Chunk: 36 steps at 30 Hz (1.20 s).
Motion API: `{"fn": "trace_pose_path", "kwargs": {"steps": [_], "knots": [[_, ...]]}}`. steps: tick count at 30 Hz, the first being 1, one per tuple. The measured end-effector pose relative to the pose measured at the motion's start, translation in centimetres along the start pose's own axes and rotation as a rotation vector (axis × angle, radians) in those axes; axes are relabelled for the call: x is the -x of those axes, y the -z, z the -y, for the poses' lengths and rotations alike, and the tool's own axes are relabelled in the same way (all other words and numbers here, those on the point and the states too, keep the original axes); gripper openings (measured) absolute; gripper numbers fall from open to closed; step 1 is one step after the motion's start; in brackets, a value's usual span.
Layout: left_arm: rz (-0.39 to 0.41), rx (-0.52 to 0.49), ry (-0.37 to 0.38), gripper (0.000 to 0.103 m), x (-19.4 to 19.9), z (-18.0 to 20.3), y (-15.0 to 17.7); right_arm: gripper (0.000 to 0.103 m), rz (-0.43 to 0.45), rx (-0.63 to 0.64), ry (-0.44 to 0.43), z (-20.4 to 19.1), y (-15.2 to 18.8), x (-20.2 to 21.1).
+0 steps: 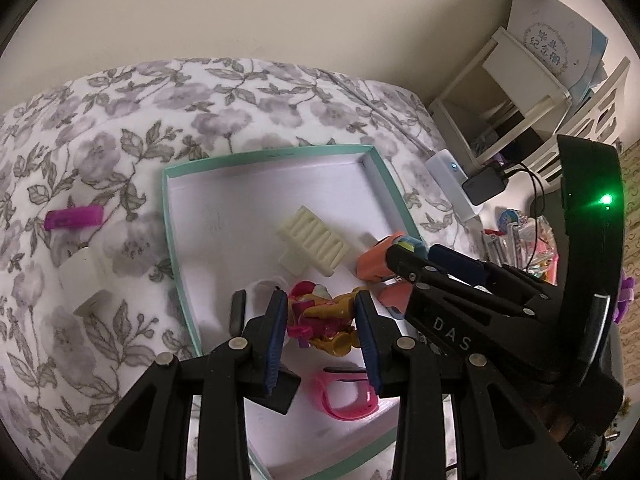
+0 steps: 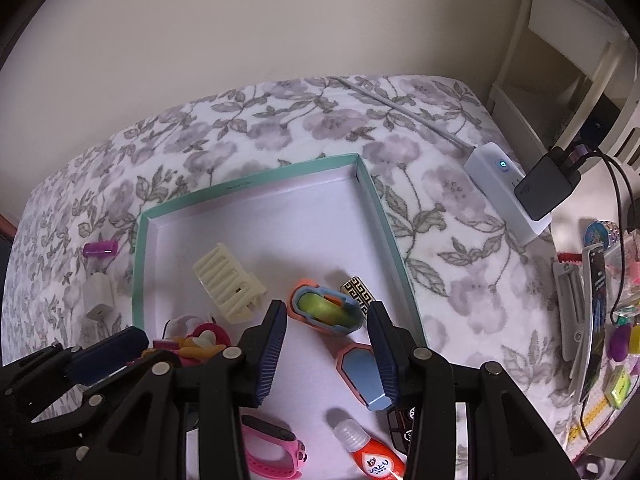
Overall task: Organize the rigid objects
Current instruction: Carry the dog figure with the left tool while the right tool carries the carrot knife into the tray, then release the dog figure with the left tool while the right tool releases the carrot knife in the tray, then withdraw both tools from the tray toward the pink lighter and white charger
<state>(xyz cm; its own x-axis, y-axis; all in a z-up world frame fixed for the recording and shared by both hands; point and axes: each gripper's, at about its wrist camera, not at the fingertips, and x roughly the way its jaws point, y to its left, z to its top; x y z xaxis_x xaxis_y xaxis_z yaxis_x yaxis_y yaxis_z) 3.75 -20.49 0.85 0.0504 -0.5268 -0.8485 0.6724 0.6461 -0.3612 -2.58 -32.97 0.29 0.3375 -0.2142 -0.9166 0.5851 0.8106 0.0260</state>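
Sorting into the teal-rimmed box (image 1: pixel 170 216) on the bed (image 1: pixel 120 128) is judged to be the step in hand, with several toys already inside.

Nearest, the left tongs (image 1: pixel 322 330) are pitched steeply down at the near side of the box, their blue pads flanking a pink and gold toy figure (image 1: pixel 324 320); whether it is pinched or merely bracketed cannot be told. The right tongs (image 2: pixel 328 344) are likewise angled down over the box's right side, parted and holding nothing, with an orange and blue toy (image 2: pixel 326 312) just beyond them.

Farther off, a white charger plug (image 1: pixel 86 284) and a purple piece (image 1: pixel 74 218) lie on the bed beyond the box's left rim. These are judged to be next: a reach across that rim is called for.
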Motion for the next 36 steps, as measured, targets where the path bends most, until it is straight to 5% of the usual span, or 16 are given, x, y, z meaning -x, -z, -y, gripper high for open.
{"fn": "trace_pose_path", "kwargs": {"steps": [4,20,25,28,36], "knots": [[0.002,0.003,-0.016,0.046,0.3,-0.2,-0.1,0.046,0.008,0.003,0.008,0.0,-0.1,0.4],[0.063,0.088,-0.122,0.047,2.6,-3.3,-0.9,0.047,0.069,0.046,0.025,-1.4,-0.9,2.9],[0.086,0.171,-0.175,0.048,3.6,-6.4,-1.1,0.056,0.072,0.052,-0.012,-2.8,-0.8,3.1],[0.088,0.219,-0.211,0.063,3.9,-8.4,-0.9,0.06,0.059,0.078,-0.022,-4.1,-0.5,2.6],[0.098,0.333,-0.213,0.081,4.1,-13.2,0.0,0.076,0.055,0.154,-0.02,-7.5,0.4,1.7]]}}
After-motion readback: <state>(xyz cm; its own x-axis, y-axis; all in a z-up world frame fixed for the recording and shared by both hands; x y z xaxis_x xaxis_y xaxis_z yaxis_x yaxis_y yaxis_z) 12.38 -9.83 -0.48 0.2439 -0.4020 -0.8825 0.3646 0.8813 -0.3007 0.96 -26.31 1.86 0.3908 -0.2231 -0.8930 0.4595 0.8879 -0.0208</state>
